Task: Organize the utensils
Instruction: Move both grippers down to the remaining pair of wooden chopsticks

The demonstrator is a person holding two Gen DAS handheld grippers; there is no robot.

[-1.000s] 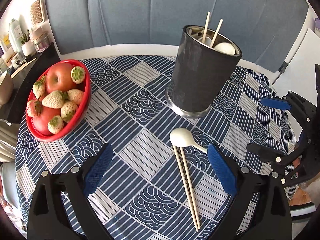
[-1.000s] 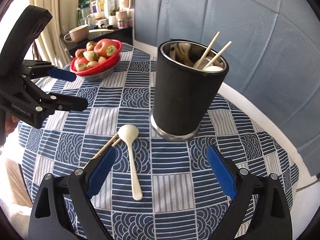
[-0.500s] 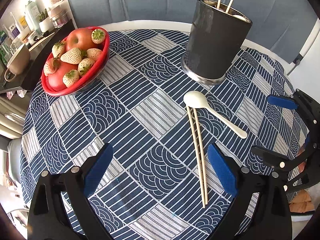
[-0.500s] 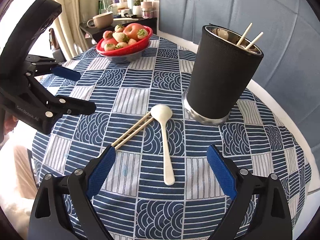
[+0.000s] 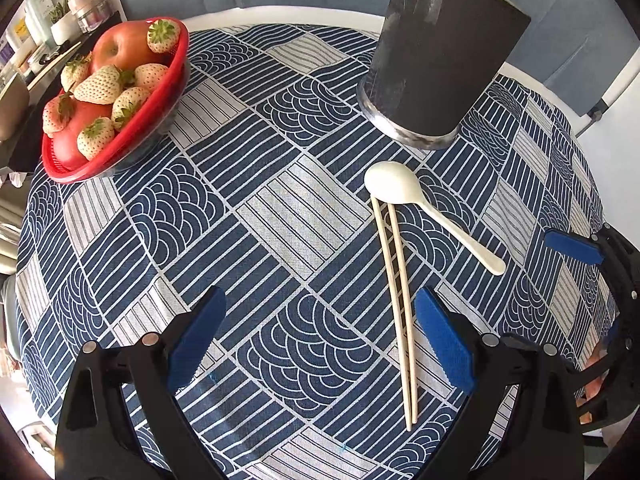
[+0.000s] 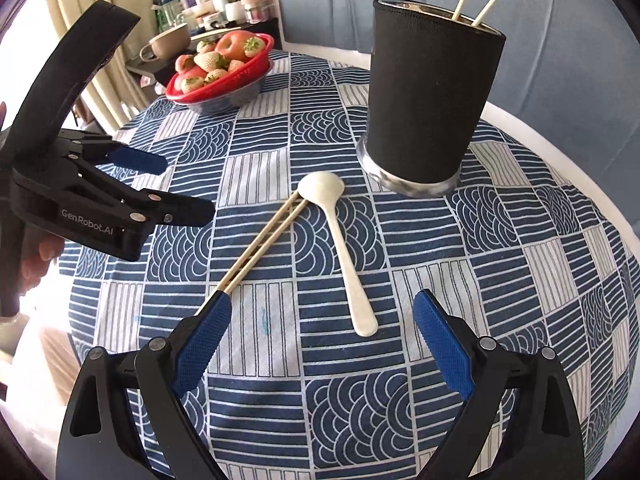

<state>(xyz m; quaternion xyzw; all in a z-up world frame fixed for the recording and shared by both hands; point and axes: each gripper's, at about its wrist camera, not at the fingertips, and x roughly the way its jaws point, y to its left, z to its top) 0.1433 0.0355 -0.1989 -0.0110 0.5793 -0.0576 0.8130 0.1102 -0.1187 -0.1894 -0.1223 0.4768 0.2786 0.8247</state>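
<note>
Both tools hang over the patterned tabletop (image 5: 280, 208) holding nothing: the left hand-held gripper (image 5: 320, 340) has its jaws spread wide, and so does the right hand-held gripper (image 6: 322, 338). In the right wrist view a white spoon (image 6: 340, 236) lies at 12 o'clock, its bowl touching the tips of a chopstick pair (image 6: 260, 248) running toward 10 o'clock. The black utensil holder (image 6: 430, 92) stands upright at 1 o'clock with two sticks inside; a red fruit bowl (image 6: 218, 76) sits at 11 o'clock
</note>
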